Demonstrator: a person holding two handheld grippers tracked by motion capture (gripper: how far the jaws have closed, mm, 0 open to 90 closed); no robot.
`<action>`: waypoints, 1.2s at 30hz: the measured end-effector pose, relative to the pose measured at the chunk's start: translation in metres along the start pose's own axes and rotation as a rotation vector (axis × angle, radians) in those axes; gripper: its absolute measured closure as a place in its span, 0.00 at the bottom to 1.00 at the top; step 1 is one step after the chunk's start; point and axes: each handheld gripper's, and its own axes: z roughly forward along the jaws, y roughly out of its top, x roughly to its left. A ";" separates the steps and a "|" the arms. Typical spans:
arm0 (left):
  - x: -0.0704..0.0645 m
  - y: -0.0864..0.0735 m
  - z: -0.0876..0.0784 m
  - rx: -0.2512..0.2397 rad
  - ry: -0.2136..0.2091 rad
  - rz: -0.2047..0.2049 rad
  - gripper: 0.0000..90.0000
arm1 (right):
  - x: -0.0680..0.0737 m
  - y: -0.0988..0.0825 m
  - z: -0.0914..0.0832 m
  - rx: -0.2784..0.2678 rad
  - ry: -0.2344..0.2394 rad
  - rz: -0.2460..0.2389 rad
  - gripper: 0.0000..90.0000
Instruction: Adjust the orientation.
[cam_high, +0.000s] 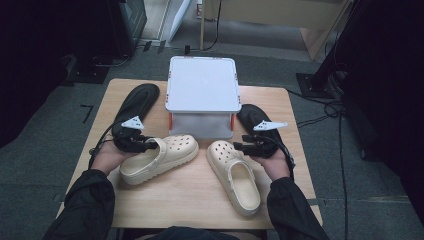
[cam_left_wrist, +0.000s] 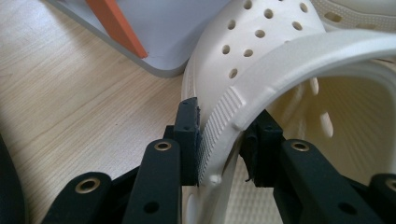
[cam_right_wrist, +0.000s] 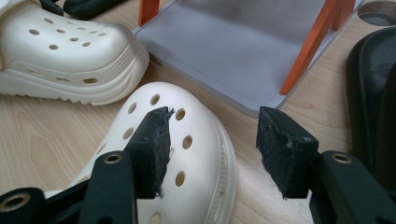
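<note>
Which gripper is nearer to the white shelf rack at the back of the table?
Right. The right gripper hangs open just off the rack's front corner; the left gripper, clamped on the left clog's strap, sits farther off.

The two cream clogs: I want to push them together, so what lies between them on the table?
Nothing: in the high view only bare wooden table separates the left clog from the right clog. The grey rack stands behind the gap, not in it.
</note>
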 end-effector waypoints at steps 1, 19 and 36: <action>-0.001 0.000 -0.001 -0.007 0.003 0.000 0.79 | 0.000 0.000 0.000 -0.003 0.000 0.002 0.50; -0.020 0.010 -0.027 -0.139 0.074 -0.018 0.85 | 0.001 0.002 0.003 -0.004 -0.004 -0.003 0.50; -0.029 0.011 0.000 -0.084 0.128 -0.145 0.82 | 0.011 0.012 0.010 -0.041 0.010 -0.027 0.51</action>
